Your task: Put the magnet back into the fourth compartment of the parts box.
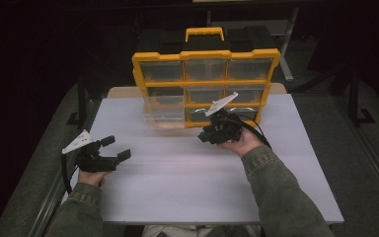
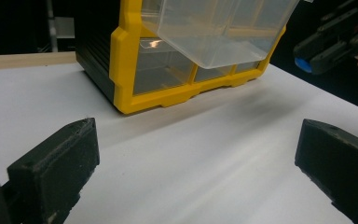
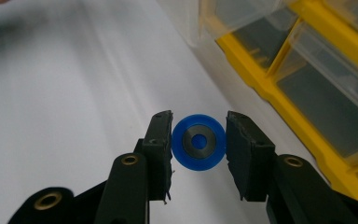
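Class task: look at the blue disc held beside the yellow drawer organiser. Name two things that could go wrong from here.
1. The right hand-held gripper pinches the blue disc only by its rim; it could slip out and roll across the white table.
2. The clear drawer sticks far out of the yellow organiser; a bump while loading could tip it out.

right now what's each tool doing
left tool: open, holding nothing
right tool: shut on the blue disc
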Demonstrator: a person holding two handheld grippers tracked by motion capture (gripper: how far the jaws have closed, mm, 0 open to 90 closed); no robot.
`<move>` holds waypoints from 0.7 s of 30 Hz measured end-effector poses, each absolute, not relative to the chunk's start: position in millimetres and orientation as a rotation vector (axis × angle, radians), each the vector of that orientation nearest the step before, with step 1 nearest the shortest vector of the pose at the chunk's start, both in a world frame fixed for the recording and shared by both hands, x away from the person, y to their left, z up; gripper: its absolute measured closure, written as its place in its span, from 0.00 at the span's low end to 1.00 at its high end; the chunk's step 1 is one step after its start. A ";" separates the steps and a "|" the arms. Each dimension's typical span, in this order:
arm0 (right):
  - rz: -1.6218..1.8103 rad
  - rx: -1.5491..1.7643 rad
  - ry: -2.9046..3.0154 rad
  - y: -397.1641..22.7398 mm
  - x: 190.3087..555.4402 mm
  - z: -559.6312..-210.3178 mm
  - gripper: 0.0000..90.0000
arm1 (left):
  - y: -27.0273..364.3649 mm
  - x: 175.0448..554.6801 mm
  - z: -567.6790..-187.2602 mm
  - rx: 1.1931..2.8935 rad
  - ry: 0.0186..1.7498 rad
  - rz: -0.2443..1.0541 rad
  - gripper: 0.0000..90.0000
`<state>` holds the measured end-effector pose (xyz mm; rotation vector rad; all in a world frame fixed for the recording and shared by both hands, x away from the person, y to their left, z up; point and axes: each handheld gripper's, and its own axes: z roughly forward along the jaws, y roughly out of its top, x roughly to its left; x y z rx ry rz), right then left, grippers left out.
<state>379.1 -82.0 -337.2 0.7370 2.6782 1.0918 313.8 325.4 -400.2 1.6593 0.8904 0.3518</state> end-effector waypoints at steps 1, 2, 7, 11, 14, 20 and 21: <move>1.092 0.736 2.678 -81.7 379.3 -334.6 0.68 | 325.4 313.7 -400.1 1.658 0.892 0.351 0.00; 1.099 0.734 2.676 -81.6 379.6 -332.0 0.68 | 325.4 313.7 -400.1 1.658 0.892 0.351 0.00; 1.104 0.725 2.664 -80.8 381.5 -320.4 0.68 | 325.6 313.9 -400.2 1.658 0.892 0.351 0.00; 1.109 0.713 2.658 -80.1 382.9 -312.1 0.68 | 325.4 314.0 -400.3 1.660 0.891 0.351 0.00; 1.115 0.708 2.647 -80.0 383.8 -303.4 0.68 | 325.4 314.3 -400.3 1.666 0.885 0.354 0.00; 1.127 0.700 2.629 -78.7 386.4 -290.7 0.68 | 325.3 314.2 -400.3 1.662 0.885 0.352 0.00; 1.129 0.702 2.626 -78.2 386.6 -289.2 0.68 | 325.3 314.2 -400.3 1.662 0.885 0.352 0.00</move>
